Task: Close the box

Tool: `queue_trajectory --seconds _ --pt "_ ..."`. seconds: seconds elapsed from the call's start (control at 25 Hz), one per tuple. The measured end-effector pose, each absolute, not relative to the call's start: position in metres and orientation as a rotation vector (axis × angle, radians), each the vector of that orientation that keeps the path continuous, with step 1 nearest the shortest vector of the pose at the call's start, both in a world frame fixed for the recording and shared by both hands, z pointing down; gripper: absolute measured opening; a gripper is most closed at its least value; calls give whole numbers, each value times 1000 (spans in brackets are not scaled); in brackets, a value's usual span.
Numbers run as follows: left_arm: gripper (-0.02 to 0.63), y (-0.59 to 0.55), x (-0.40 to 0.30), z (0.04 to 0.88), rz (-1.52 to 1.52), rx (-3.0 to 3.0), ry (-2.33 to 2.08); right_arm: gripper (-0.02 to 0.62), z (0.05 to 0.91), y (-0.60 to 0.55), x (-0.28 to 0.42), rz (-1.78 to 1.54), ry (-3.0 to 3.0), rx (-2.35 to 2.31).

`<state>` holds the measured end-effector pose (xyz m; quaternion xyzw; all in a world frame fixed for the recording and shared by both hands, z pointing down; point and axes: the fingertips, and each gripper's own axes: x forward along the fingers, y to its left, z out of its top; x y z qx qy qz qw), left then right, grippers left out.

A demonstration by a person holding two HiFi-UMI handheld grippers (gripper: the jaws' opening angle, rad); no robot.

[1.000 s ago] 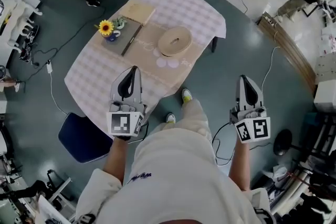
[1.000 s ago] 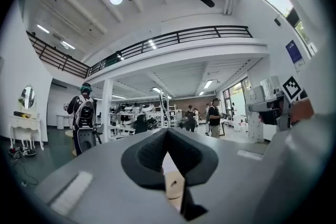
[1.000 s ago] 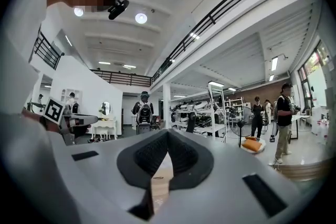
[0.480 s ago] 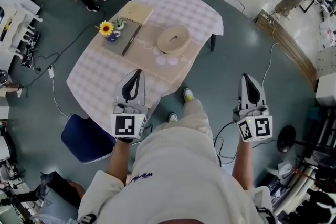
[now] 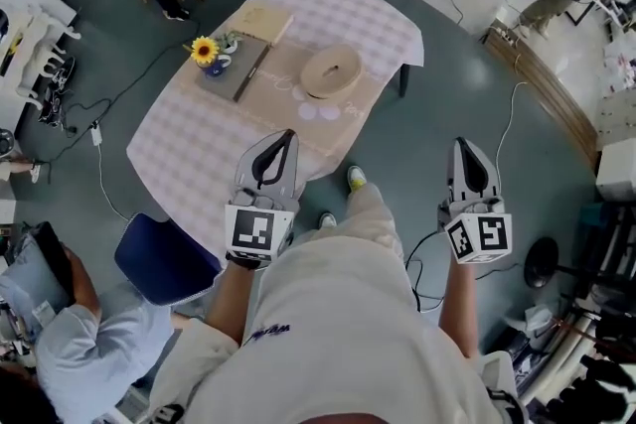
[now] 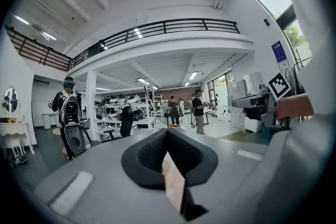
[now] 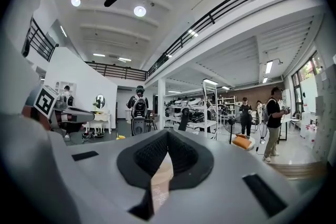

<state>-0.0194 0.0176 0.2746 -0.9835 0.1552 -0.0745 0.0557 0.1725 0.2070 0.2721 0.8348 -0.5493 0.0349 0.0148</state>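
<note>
Box: round, pale wood. We take it for the task's thing and list the scene from largest to smallest.

Table: covered by a checked cloth, viewed from above.
Runner: tan, lying across the table's middle.
Pad: dark and flat, on the runner's left part, with a tan slab beyond it.
Box, as above: it sits on the runner, right of the pad. We cannot tell whether its lid is seated.
Flower: yellow, in a cup left of the pad.
Tools: the left gripper is over the table's near edge, jaws pressed together with nothing between them. The right gripper is off the table over the floor, likewise closed and empty.

Hazards, in our judgement: closed jaws can only push. A shove may slide the light box on the cloth, rumple the runner or seat the lid crooked. A wide reach from the left could tip the flower.

Position: the box lies ahead of both grippers and well apart from them. It is beyond and slightly right of the left gripper and ahead-left of the right gripper. Neither touches it.
</note>
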Motion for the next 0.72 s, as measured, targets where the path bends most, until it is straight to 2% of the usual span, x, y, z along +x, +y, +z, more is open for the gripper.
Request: queue_trajectory --seconds 0.72 --pt "3 -22 -59 314 -308 -3004 628 48 301 159 152 148 -1724 2344"
